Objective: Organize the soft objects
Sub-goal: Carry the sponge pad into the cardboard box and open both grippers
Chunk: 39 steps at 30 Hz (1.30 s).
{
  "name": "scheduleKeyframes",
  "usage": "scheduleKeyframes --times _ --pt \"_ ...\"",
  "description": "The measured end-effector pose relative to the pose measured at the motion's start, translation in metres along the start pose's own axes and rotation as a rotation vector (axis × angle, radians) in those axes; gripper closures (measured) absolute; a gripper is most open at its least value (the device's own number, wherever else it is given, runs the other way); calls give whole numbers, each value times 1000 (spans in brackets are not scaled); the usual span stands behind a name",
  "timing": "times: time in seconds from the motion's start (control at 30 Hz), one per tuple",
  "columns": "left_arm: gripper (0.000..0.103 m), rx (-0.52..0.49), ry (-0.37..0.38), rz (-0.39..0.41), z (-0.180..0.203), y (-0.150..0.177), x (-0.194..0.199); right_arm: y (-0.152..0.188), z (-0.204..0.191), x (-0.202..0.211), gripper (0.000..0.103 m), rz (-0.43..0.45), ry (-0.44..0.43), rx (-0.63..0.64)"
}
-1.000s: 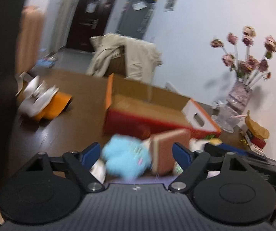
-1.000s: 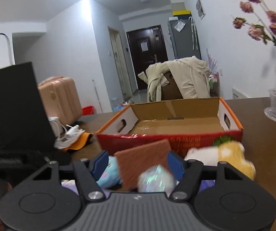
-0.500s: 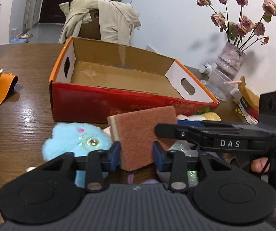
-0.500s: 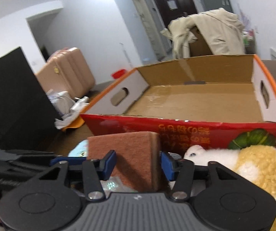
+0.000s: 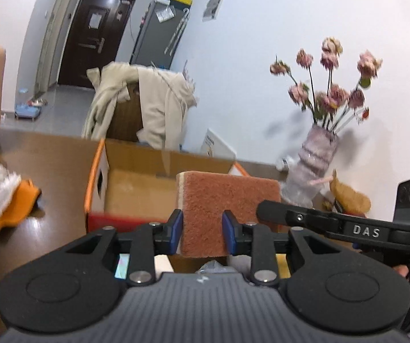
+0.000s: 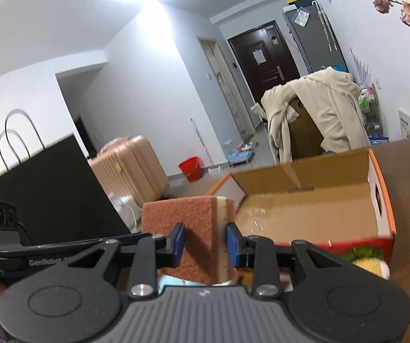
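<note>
A brown scouring sponge with a yellow foam layer (image 5: 227, 200) is held upright between both grippers, above the table and in front of the open red and orange cardboard box (image 5: 136, 191). My left gripper (image 5: 202, 235) is shut on its lower part. My right gripper (image 6: 205, 241) is shut on the same sponge (image 6: 187, 223) from the other side. The box (image 6: 313, 214) is empty inside. A yellow and white plush toy (image 6: 370, 267) lies by the box's front right corner. A light blue soft object (image 6: 176, 281) shows just under the sponge.
A black paper bag (image 6: 44, 188) stands at the left of the right wrist view. A vase of dried roses (image 5: 316, 165) stands at the table's right. An orange cloth with white things (image 5: 7, 203) lies at the left. A chair with a beige coat (image 5: 144, 108) is behind the box.
Both grippers closed on the sponge and lifted it off the table. It now stands higher, in front of the box. The plush toys dropped below the views.
</note>
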<state>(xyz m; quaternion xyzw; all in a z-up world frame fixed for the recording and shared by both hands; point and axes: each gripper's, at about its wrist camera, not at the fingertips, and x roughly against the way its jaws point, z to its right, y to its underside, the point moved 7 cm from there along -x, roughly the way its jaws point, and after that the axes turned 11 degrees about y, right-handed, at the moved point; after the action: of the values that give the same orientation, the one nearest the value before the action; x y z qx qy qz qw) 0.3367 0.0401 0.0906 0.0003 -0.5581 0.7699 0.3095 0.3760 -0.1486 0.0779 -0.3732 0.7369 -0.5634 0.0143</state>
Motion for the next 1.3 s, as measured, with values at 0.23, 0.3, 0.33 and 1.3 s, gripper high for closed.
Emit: scheduleKeyframes --times 0.23,0.3,0.33,1.3 --pt "73 78 -39 -27 -40 -73 -47 -63 4 -58 74 -37 31 -37" --pt "73 81 -34 -47 -55 -86 -66 -79 13 -86 74 -68 41 -71" --pt "73 92 -40 -54 -66 -92 -77 -85 17 -99 74 -86 46 -88" --pt "17 -64 -102 -49 -41 -99 -75 -104 54 -133 50 -123 211 -112"
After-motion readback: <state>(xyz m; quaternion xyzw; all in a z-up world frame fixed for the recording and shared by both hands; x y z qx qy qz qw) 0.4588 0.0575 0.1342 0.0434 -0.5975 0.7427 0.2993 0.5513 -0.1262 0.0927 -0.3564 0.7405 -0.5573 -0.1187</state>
